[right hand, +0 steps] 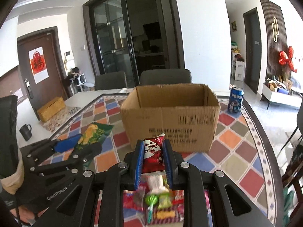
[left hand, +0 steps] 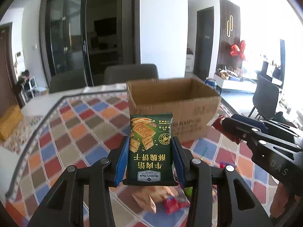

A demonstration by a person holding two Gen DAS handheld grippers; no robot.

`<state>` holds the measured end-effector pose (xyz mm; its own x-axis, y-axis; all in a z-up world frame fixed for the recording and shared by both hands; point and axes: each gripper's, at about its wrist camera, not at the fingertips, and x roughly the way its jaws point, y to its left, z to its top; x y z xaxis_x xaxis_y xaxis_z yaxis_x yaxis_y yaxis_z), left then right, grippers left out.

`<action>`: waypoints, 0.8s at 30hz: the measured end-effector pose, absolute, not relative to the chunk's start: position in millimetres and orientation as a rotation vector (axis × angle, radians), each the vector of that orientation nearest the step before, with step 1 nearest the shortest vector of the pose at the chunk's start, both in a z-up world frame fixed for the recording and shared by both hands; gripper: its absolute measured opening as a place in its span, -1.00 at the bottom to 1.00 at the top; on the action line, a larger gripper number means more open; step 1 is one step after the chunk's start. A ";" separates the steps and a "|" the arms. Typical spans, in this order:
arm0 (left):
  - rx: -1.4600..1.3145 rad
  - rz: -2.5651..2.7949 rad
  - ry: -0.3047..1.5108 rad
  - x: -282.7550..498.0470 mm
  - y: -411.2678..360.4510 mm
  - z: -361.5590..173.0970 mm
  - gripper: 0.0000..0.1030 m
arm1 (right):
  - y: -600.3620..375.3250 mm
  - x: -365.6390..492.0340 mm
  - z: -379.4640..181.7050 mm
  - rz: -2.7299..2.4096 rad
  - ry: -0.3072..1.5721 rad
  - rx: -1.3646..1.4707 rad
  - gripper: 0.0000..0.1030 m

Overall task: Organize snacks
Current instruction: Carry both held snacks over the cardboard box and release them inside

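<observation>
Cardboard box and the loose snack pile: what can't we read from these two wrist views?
- Cardboard box floor: hidden by its own front wall in both views; contents unknown.
- Loose snack pile: blurred, partly behind the right gripper linkage; in the left view, behind the left gripper.
- Red packet: lower end hidden between the blue fingers.
- Green biscuit pack: back not shown.
- Box print: too smeared to read.

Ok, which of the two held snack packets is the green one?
The green cracker packet in the left gripper; the right gripper holds a red packet.
</observation>
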<state>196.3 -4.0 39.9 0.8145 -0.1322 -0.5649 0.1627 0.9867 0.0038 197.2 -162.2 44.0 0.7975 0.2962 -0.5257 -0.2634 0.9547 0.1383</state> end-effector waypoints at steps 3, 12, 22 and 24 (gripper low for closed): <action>0.065 -0.157 0.593 211.1 -4.7 49.2 -0.16 | -164.1 215.0 52.3 0.300 0.579 0.067 -0.58; 0.076 -0.184 0.583 259.0 -10.9 74.9 -0.16 | -167.2 256.3 61.5 0.283 0.594 0.041 -0.58; 0.050 -0.221 0.670 317.8 -21.1 69.7 -0.16 | -173.8 301.7 71.0 0.245 0.597 0.001 -0.58; 0.044 -0.221 0.695 329.4 -21.4 65.4 -0.16 | -174.3 313.5 70.6 0.242 0.609 -0.001 -0.58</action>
<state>329.4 -21.4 65.4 0.7456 -0.1874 -0.6395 0.2167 0.9757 -0.0332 313.5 -174.3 70.6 0.7930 0.2242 -0.5665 -0.2250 0.9719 0.0697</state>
